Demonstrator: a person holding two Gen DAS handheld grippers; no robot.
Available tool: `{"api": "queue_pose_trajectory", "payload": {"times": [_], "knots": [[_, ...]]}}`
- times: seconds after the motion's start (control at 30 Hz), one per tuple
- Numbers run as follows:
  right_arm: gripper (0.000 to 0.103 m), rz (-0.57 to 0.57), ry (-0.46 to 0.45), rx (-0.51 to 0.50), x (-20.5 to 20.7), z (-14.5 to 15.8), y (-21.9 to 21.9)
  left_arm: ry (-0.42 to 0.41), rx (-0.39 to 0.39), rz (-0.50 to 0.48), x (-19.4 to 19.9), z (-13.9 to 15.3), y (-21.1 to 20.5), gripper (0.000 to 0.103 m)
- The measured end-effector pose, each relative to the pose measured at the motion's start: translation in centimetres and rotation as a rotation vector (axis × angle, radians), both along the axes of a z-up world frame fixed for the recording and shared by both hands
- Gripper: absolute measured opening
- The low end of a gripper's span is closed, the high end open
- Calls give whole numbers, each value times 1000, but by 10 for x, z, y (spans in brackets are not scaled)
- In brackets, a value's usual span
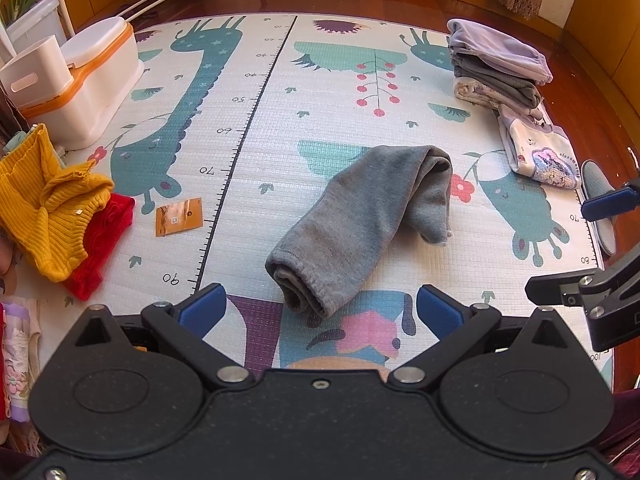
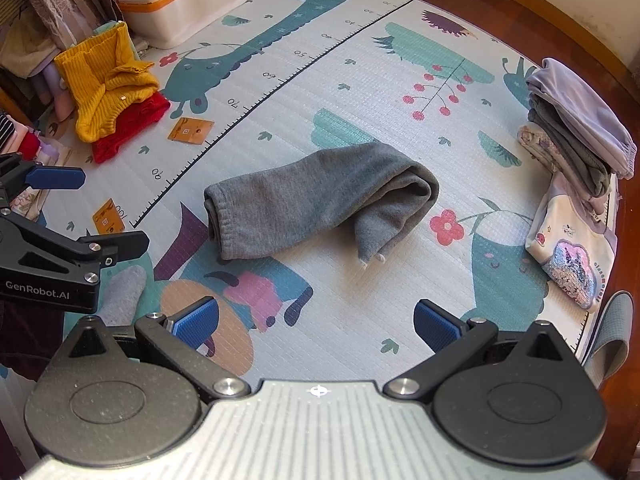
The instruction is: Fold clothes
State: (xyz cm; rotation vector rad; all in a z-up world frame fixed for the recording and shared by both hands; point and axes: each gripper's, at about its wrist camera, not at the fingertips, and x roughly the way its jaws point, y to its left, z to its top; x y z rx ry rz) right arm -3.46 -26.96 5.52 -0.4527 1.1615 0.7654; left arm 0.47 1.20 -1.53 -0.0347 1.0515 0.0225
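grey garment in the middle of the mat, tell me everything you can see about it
The grey garment is a soft, fleecy knit, folded lengthwise into a long bundle with a ribbed hem at one end. The other end is doubled over, a flap hanging down with two small white cord tips. It lies flat on the play mat, apart from the folded pile. Neither the left gripper nor the right gripper touches it; both are open.

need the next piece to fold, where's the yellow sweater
The yellow sweater lies at the mat's left edge in both views, on a red garment, beside the white storage box.
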Motion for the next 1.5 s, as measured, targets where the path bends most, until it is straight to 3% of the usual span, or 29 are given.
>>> {"api": "queue_pose_trajectory", "payload": {"times": [0.23,0.53,0.73,0.8,0.93,1.07,1.3,1.5], "knots": [[103,16,-13,-7,1,-6,5,23,-15,19,7,-21,12,103],[103,61,-23,-23,-8,-21,19,51,-137,105,25,-68,42,102],[103,82,-46,-58,-14,-34,28,77,-34,81,40,-98,37,102],[103,93,-49,-65,-16,-37,30,87,-33,91,42,-107,41,102],[103,104,-51,-79,-18,-44,33,102,-53,128,45,-122,53,100],[103,110,-43,-90,-20,-50,35,103,-97,152,47,-129,62,90],[103,111,-41,-90,-20,-51,39,97,-189,172,56,-146,69,90],[103,110,-34,-91,-20,-52,39,109,-202,167,65,-159,62,85]]}}
